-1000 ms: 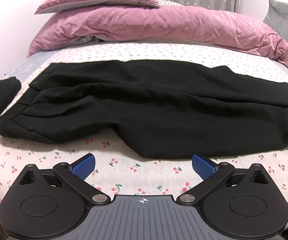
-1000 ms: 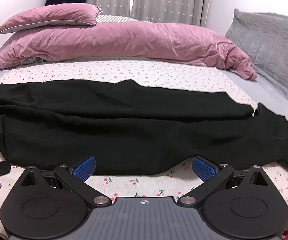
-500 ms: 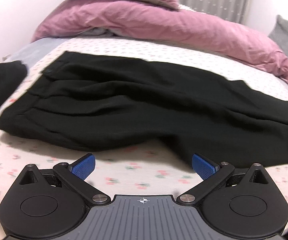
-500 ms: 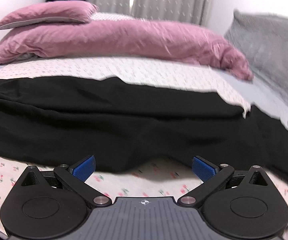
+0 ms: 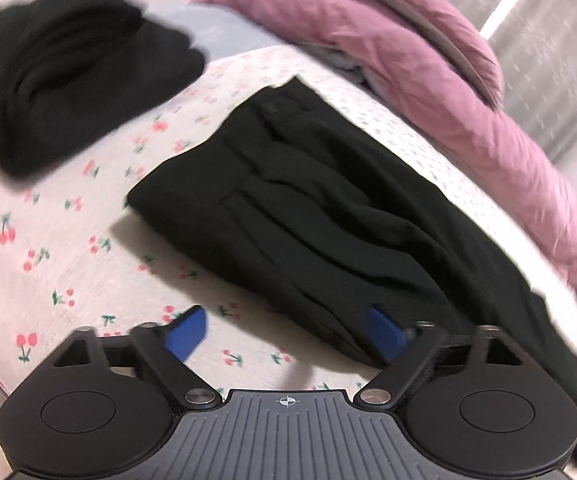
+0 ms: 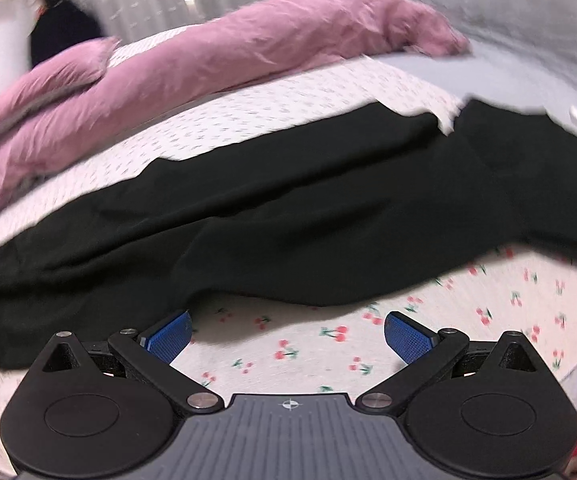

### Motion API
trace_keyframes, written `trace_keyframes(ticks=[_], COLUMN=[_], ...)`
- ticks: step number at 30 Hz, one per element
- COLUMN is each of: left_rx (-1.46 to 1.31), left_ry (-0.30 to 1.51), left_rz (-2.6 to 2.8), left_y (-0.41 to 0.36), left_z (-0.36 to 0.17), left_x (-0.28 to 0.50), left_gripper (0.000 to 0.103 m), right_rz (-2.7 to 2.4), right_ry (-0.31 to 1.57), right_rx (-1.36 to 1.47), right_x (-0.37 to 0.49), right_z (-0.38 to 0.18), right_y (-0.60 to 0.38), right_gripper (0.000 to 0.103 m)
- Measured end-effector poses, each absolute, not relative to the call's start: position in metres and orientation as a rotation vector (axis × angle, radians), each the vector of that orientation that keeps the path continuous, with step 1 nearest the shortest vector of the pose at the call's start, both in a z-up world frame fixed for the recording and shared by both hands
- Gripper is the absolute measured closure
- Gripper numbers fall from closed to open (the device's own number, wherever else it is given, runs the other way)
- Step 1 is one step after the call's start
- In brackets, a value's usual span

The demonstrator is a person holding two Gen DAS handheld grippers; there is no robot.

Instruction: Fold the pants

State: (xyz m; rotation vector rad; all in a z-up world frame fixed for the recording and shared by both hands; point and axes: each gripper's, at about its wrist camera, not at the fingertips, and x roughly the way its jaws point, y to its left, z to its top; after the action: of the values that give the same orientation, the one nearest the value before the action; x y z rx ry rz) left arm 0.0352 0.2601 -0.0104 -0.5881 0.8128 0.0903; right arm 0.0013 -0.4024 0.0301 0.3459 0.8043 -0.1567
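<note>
Black pants (image 5: pixel 328 216) lie flat across the cherry-print bed sheet (image 5: pixel 48 248), waistband toward the left, legs running right. In the right wrist view the legs (image 6: pixel 288 208) stretch across the frame, hems at the right. My left gripper (image 5: pixel 284 334) is open and empty, close above the sheet by the near edge of the waist end, its right blue pad over the fabric edge. My right gripper (image 6: pixel 288 334) is open and empty, just in front of the near edge of the legs.
A second pile of black clothing (image 5: pixel 68 60) lies at the far left of the bed. A pink duvet (image 6: pixel 228 60) and pillow (image 6: pixel 40 80) lie along the back. A grey cushion (image 6: pixel 508 0) stands at the right. Curtains hang behind.
Both grippers have tilted and moved closer to the bed. The left one swung left toward the waistband; the right one swung right toward the leg ends. Both stay open.
</note>
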Motion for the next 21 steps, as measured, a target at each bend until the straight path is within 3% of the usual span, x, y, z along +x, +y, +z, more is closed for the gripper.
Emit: trace_keyframes(ticks=[7,13,16,17,18,19,20,21], left_rx=[-0.76,-0.874,-0.88,-0.867,-0.849,-0.825,-0.801,-0.78], left_ry=[0.761,0.709,0.704,0.703,0.706,0.712,0.714,0.713], left_rz=[0.121,0.168,0.185,0.192,0.198,0.204,0.21,0.213], left_y=[0.291,0.31,0.312,0.31,0.309,0.307,0.306,0.305], left_z=[-0.023,-0.034,-0.036,-0.035,-0.034,-0.033,-0.031,-0.028], left_x=[0.039,0.042,0.046,0.048,0.049,0.051,0.051,0.051], left_gripper=[0.059,0.072,0.077,0.079,0.089,0.095,0.097,0.098], right_rz=[-0.267,-0.33,-0.369,-0.38,-0.392,-0.398,-0.397,-0.391], right_ry=[0.813,0.731,0.688,0.674,0.664,0.651,0.635,0.626], right_rx=[0.692,0.702,0.706,0.708,0.711,0.718,0.727,0.737], right_x=[0.005,0.015,0.021,0.022,0.022,0.02,0.016,0.013], right_z=[0.0,-0.001,-0.003,-0.004,-0.004,-0.006,-0.009,-0.011], right_y=[-0.459,-0.475,-0.483,-0.485,-0.487,-0.49,-0.499,-0.502], right_gripper=[0.01,0.025,0.046,0.059,0.074,0.083,0.096,0.097])
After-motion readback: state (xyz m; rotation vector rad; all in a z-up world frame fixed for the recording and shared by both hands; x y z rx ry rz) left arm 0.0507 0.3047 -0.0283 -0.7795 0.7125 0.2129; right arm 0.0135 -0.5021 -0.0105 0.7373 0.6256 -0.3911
